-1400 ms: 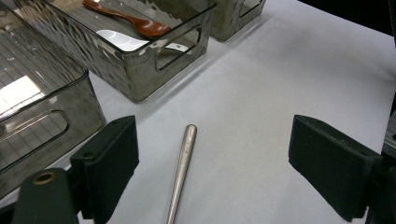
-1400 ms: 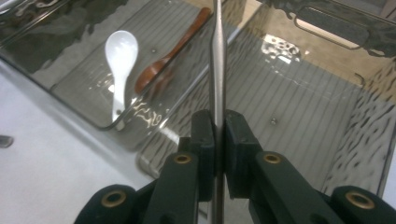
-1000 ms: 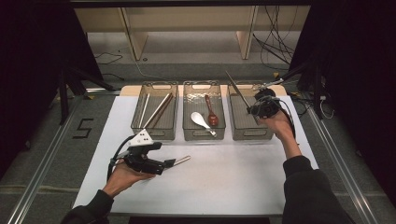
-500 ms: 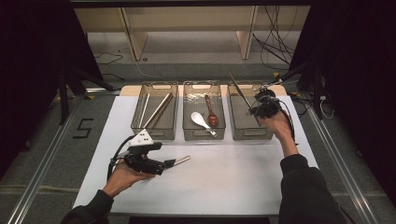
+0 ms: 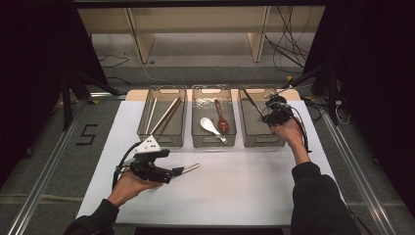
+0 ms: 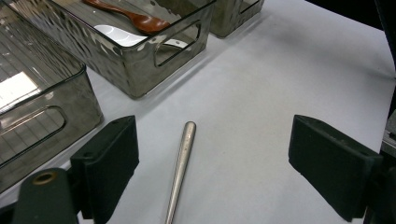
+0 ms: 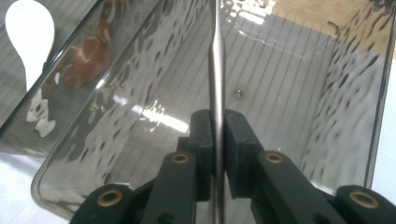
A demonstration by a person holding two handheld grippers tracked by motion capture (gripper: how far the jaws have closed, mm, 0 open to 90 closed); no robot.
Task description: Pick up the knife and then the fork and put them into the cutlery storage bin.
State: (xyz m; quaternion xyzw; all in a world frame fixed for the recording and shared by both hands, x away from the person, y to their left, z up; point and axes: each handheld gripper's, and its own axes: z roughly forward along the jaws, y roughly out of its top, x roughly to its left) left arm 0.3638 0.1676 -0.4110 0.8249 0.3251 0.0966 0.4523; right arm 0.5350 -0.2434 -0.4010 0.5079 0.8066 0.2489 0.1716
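A metal utensil (image 5: 189, 169) lies on the white mat, its handle (image 6: 182, 163) pointing toward the bins. My left gripper (image 5: 172, 172) rests low at the mat with its jaws wide open on either side of that handle (image 6: 217, 158), touching nothing. My right gripper (image 5: 269, 111) is over the right bin (image 5: 262, 140) and is shut on a thin metal utensil (image 5: 252, 100). Its shaft (image 7: 216, 70) runs up from between the closed pads (image 7: 218, 119), above the bin's ribbed floor.
Three clear bins stand in a row at the mat's far edge. The left bin (image 5: 145, 137) holds chopsticks (image 5: 164, 116). The middle bin (image 5: 213, 142) holds a white spoon (image 5: 209, 126) and a brown spoon (image 5: 221, 121). The white mat (image 5: 244, 186) has open room in front.
My right gripper has sunk slightly with the thin utensil toward the right bin. The left gripper and the utensil on the mat have not moved.
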